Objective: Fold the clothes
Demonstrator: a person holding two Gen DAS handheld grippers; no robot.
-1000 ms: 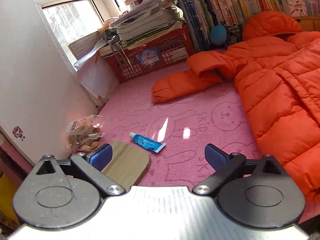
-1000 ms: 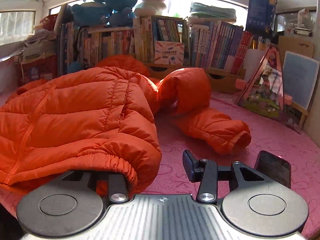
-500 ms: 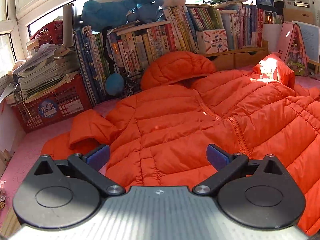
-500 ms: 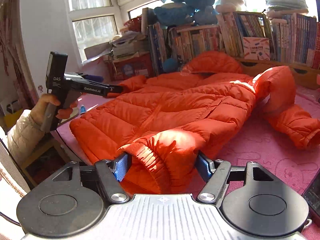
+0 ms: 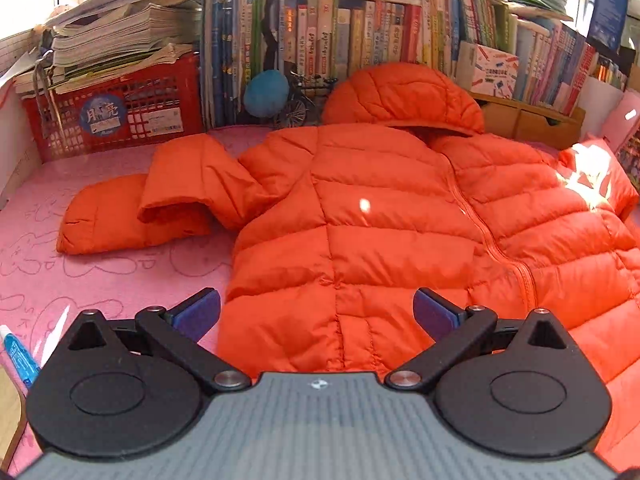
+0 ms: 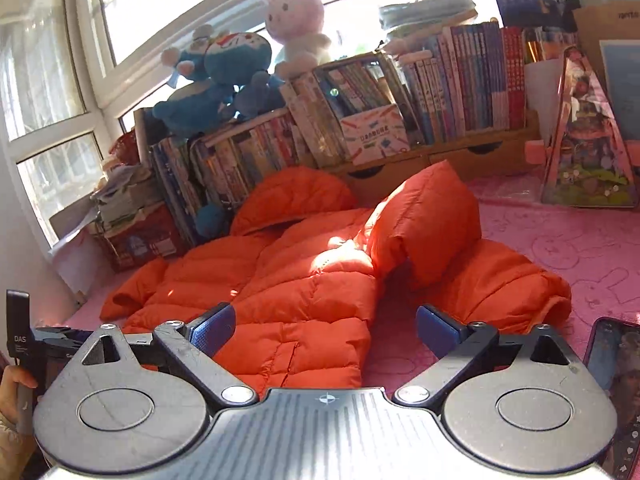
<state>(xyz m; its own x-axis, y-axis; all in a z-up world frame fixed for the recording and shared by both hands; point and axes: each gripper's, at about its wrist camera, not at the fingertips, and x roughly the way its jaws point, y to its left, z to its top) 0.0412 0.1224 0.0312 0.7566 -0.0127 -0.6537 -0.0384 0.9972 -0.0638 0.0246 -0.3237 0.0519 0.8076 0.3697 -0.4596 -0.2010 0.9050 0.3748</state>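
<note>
An orange puffer jacket (image 5: 380, 216) lies front-up and zipped on a pink mat (image 5: 80, 280), hood (image 5: 404, 96) toward the books. One sleeve (image 5: 132, 212) is bent and stretches left. My left gripper (image 5: 316, 312) hovers open over the jacket's hem, holding nothing. In the right wrist view the same jacket (image 6: 304, 304) spreads ahead, its other sleeve (image 6: 492, 284) lying to the right with the upper arm humped up. My right gripper (image 6: 324, 328) is open above the hem corner, with nothing held.
Rows of books (image 5: 360, 32) and a red basket (image 5: 116, 108) of papers line the back. A blue tube (image 5: 20, 360) lies at the left. A phone (image 6: 616, 364) rests at the right edge. A hand (image 6: 16, 384) holds the other gripper's handle.
The left gripper swung from the bare mat round to the jacket. The right gripper had the hem between its fingers and has let go; it now stands open and back from it.
</note>
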